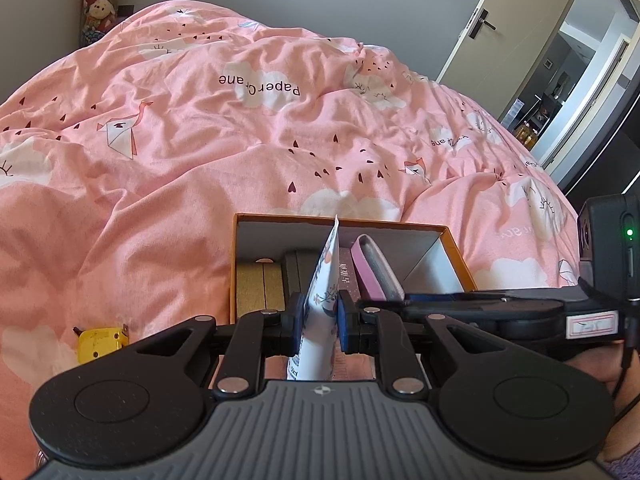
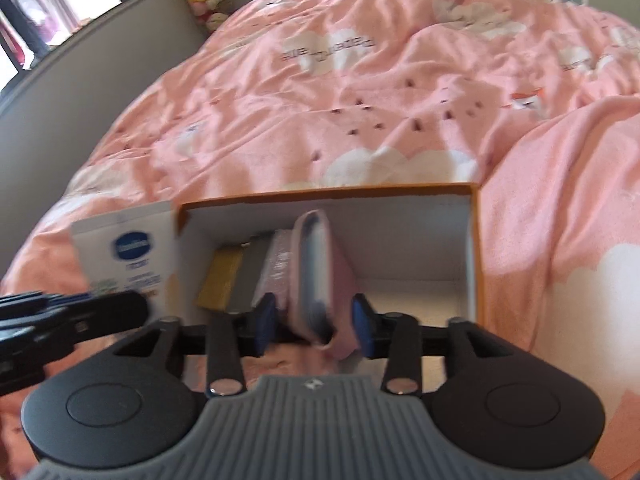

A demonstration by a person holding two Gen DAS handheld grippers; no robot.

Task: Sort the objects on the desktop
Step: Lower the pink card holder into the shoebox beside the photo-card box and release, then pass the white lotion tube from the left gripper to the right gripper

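Note:
An orange-rimmed cardboard box [image 1: 452,248] lies on the pink quilt, and both grippers hang over its near edge. My left gripper [image 1: 320,320] is shut on a white flower-printed tube [image 1: 326,276], held upright above the box; the tube [image 2: 128,248] shows its label at the left of the right wrist view. My right gripper [image 2: 314,326] is open, its pads standing off either side of a pink case [image 2: 316,272]. The case [image 1: 376,268] leans inside the box against a mauve packet [image 1: 346,276], a dark grey block [image 1: 296,272] and a tan block [image 1: 260,288].
A small yellow object [image 1: 100,344] lies on the quilt [image 1: 200,160] left of the box. The box's right half [image 2: 420,260] holds nothing. Plush toys [image 1: 100,0] stand in the far corner, and an open door [image 1: 500,40] is at far right.

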